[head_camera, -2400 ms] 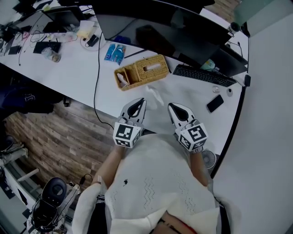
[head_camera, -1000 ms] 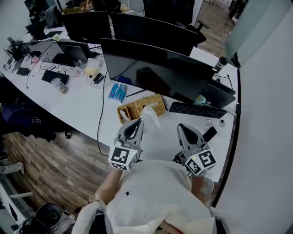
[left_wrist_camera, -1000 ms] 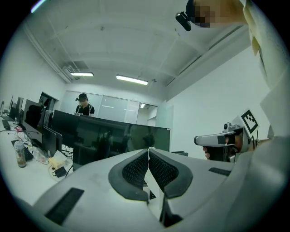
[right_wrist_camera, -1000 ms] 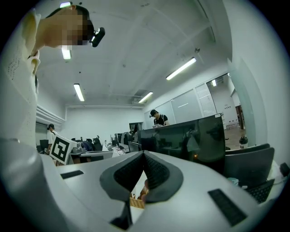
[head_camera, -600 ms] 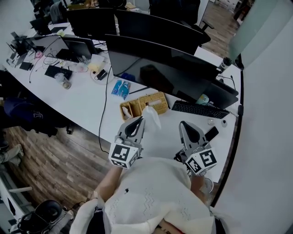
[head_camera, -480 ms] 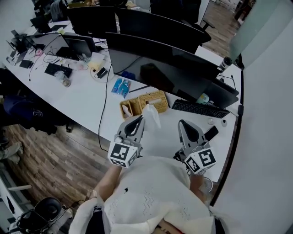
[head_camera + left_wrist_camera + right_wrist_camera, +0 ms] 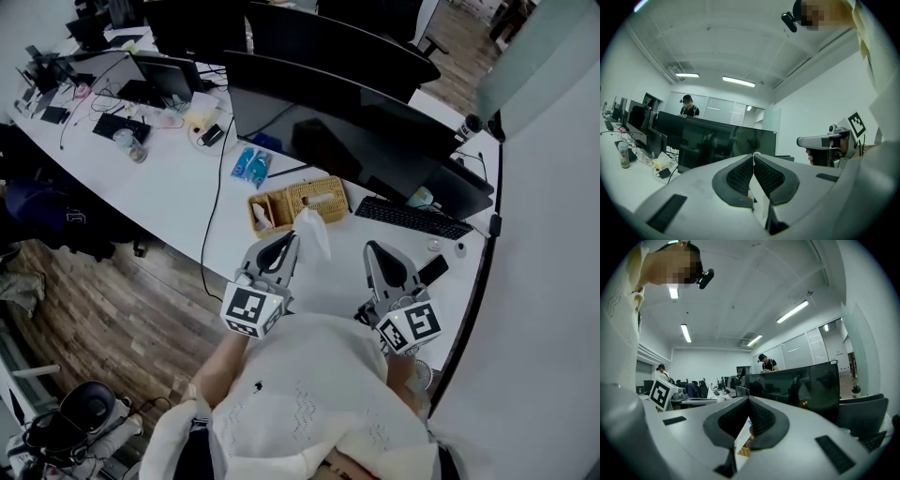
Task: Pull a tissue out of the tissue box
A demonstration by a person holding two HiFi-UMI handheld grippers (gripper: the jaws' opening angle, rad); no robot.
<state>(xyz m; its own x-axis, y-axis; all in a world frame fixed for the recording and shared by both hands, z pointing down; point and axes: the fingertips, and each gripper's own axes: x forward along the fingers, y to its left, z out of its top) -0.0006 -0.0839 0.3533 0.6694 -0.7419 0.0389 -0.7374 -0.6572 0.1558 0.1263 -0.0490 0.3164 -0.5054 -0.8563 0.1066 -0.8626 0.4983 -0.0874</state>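
The tissue box [image 7: 322, 199] is a woven wicker case on the white desk [image 7: 178, 197], with a side compartment at its left. My left gripper [image 7: 292, 236] is held above the desk's near edge, shut on a white tissue [image 7: 312, 231] that hangs free of the box. In the left gripper view the tissue [image 7: 760, 199] is a thin sheet pinched between the shut jaws of the left gripper [image 7: 753, 156]. My right gripper [image 7: 369, 247] is beside it to the right, shut and holding nothing. In its own view the right gripper [image 7: 748, 399] has its pads meeting at the tip.
Dark monitors [image 7: 375, 141] stand behind the box. A black keyboard [image 7: 411, 217] and a phone [image 7: 432, 270] lie at the right. Blue packets [image 7: 249, 165] and a black cable [image 7: 212, 211] lie left of the box. People stand at far desks [image 7: 687, 107].
The grippers sat lower at the desk edge with the tissue near the desk; now the left gripper holds it raised. Over the last second both grippers barely moved.
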